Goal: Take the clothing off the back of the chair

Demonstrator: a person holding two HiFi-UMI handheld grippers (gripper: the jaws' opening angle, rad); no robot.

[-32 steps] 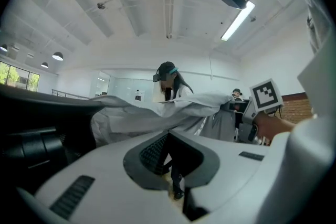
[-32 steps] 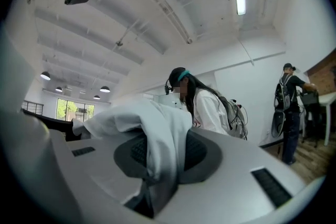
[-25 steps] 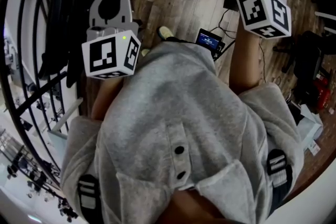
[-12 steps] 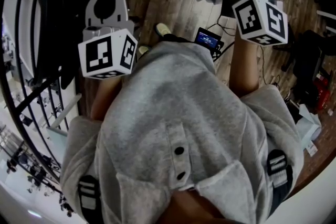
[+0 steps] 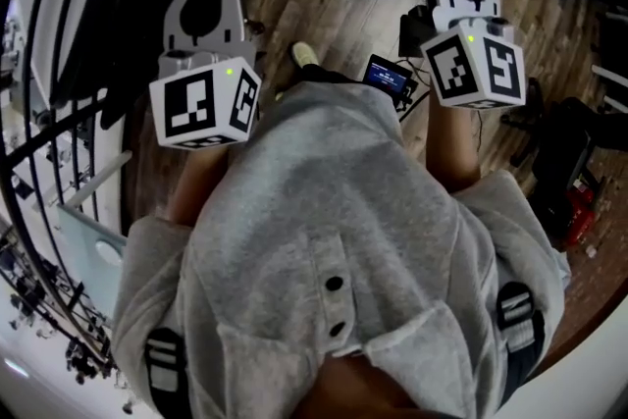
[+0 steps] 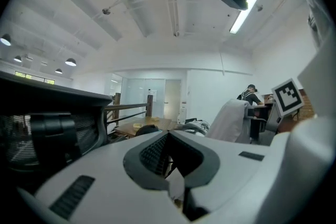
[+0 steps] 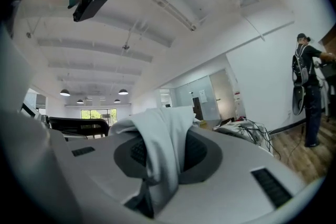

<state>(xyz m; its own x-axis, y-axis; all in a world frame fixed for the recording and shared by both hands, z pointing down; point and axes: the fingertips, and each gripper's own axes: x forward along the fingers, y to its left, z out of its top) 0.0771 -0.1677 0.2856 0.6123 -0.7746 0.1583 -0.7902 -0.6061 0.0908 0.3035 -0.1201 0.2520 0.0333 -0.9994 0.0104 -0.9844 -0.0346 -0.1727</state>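
The fingers [image 7: 198, 150] of the right gripper [image 7: 163, 157] are nearly closed and pinch a fold of the pale grey clothing [image 7: 160, 126]. The fabric rises from between them and folds over their tips at the middle of the right gripper view. In the head view the same clothing lies as a pale bunch along the top edge of the frame. It reaches left from that gripper, above the wooden floor [image 5: 329, 20].

The left gripper [image 6: 169, 140] has its fingers pressed together with nothing between them. It sits at the upper left of the head view, apart from the clothing, and black railings [image 5: 59, 128] run down the left edge beside it.

Both marker cubes flank the person's grey sweatshirt [image 5: 334, 211], which fills the centre and bottom. A small lit screen [image 5: 389, 74] sits on the floor just above it. At the far right of the right gripper view a person [image 7: 307, 86] stands by a white wall.
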